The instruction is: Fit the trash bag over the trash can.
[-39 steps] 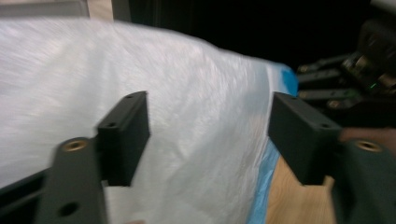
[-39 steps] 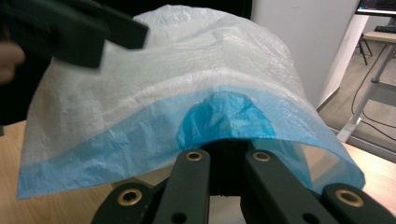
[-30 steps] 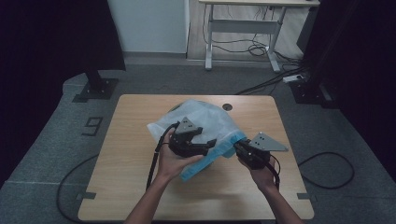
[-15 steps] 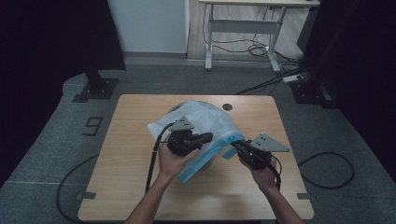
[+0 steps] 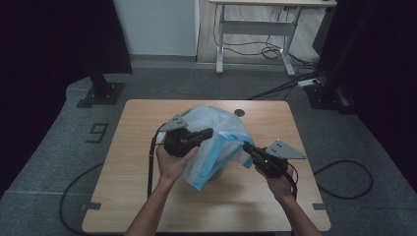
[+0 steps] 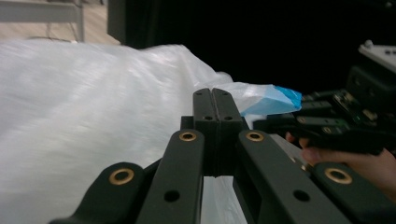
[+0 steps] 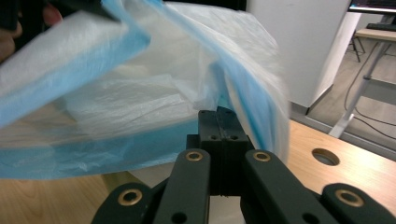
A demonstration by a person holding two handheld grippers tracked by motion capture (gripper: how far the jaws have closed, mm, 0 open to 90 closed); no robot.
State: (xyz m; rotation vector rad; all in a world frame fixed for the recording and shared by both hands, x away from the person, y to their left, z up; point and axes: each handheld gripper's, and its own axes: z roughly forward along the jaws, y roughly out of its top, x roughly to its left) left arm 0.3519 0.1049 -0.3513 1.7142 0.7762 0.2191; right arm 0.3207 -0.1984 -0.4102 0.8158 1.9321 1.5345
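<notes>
A thin white plastic bag (image 5: 216, 128) with a blue rim stands puffed up in the middle of the wooden table (image 5: 142, 196). My left gripper (image 5: 210, 132) reaches in from the left; its jaws have just been closing and now stand shut on the bag's upper rim. In the left gripper view the left gripper (image 6: 212, 100) is pressed together against the white film (image 6: 93, 116). My right gripper (image 5: 246, 146) is shut on the rim at the right, and film (image 7: 140, 93) sticks out of the right gripper (image 7: 223, 115). Something dark under the bag is mostly hidden.
A round hole (image 5: 239, 112) sits in the tabletop behind the bag. Beyond the table stand a desk frame (image 5: 255, 29) with cables and a dark stand base (image 5: 101, 93) at the left. A cable (image 5: 344, 182) loops on the floor at the right.
My left gripper has moved up and right along the bag and shut on its rim. The bag's mouth is now stretched between both grippers. The right hand has hardly moved.
</notes>
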